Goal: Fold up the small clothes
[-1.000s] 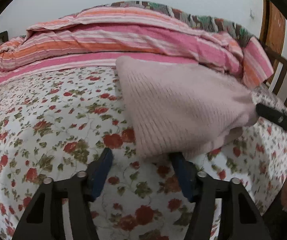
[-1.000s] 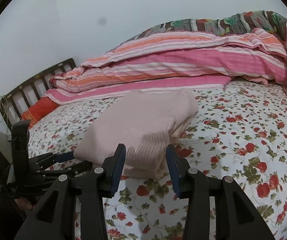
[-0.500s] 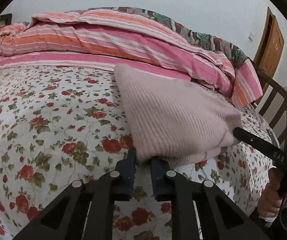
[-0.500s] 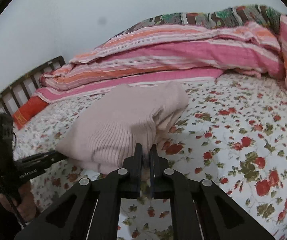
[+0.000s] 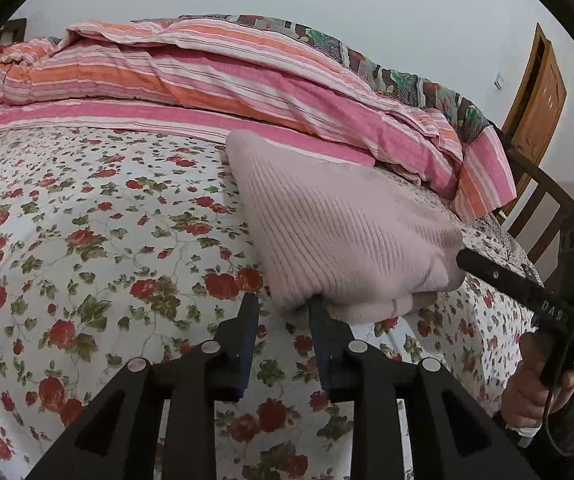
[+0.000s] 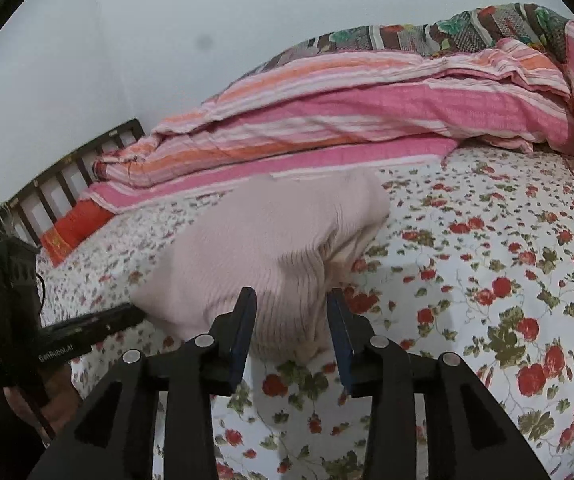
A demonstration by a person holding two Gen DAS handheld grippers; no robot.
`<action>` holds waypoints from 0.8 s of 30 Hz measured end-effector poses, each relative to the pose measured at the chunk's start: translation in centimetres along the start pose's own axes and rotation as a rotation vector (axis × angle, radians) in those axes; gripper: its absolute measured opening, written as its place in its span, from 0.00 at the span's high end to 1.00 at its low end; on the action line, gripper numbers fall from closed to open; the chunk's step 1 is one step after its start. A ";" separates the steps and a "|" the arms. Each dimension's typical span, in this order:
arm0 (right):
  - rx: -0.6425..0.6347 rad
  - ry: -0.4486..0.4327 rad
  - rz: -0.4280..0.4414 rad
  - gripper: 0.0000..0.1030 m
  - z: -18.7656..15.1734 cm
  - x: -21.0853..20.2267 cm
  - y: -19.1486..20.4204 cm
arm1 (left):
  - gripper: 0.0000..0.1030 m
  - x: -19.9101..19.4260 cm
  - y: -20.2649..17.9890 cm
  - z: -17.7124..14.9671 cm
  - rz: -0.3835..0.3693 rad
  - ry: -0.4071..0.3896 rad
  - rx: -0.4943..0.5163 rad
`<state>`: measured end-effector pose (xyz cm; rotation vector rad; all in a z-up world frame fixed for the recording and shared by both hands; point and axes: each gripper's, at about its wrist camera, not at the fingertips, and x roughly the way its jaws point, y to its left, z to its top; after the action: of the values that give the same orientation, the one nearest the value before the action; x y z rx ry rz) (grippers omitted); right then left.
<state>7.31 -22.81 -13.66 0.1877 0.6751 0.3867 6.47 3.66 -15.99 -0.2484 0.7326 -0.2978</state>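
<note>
A folded pale pink ribbed knit garment [image 5: 347,236] lies on the floral bedsheet [image 5: 87,240]. My left gripper [image 5: 283,304] is open, its fingers at the garment's near corner, the right finger touching the fabric edge. In the right wrist view the garment [image 6: 271,248] lies just ahead of my right gripper [image 6: 291,300], which is open with the garment's near edge between its fingers. Each view shows the other gripper at the garment's far corner: the right one [image 5: 499,276], the left one [image 6: 99,324].
A rolled pink and orange striped quilt [image 5: 207,80] lies along the back of the bed, also in the right wrist view [image 6: 367,108]. A dark wooden bed rail [image 5: 535,200] stands at the right, a wooden door [image 5: 539,92] behind it. A red cushion [image 6: 71,228] lies by the headboard.
Both grippers were open a second ago, shut on the garment's near edge half a second ago, and now stand open again. The garment lies back on the sheet.
</note>
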 end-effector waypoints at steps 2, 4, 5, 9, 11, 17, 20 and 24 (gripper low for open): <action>0.014 -0.006 -0.011 0.65 0.4 0.0 -0.2 | 0.76 -0.2 -0.1 0.0 -0.008 0.000 0.000; 0.015 -0.011 -0.023 0.65 0.8 0.0 -0.3 | 0.69 -0.9 0.0 -0.2 -0.027 -0.010 -0.016; 0.013 -0.016 -0.033 0.65 1.1 -0.1 -0.4 | 0.58 -1.1 0.2 -0.3 -0.029 -0.017 -0.026; 0.018 -0.022 -0.050 0.65 2.2 0.1 -0.7 | 0.49 -1.5 0.7 0.2 -0.031 -0.038 -0.053; 0.020 -0.006 -0.073 0.65 3.0 0.8 -1.0 | 0.49 -0.8 0.8 1.2 -0.011 -0.029 -0.061; 0.034 0.017 -0.101 0.65 5.0 3.3 -2.0 | 0.49 2.1 1.2 6.0 -0.028 -0.023 -0.104; 0.020 0.062 -0.121 0.65 4.8 5.2 -2.3 | 0.49 4.2 1.4 8.1 -0.034 -0.019 -0.105; 0.003 0.121 -0.226 0.65 3.4 6.7 -2.8 | 0.49 7.2 1.6 10.0 -0.014 0.004 -0.085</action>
<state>15.09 -22.78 -15.72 0.0896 0.8073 0.1807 18.68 3.79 -13.77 -0.3334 0.7483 -0.2806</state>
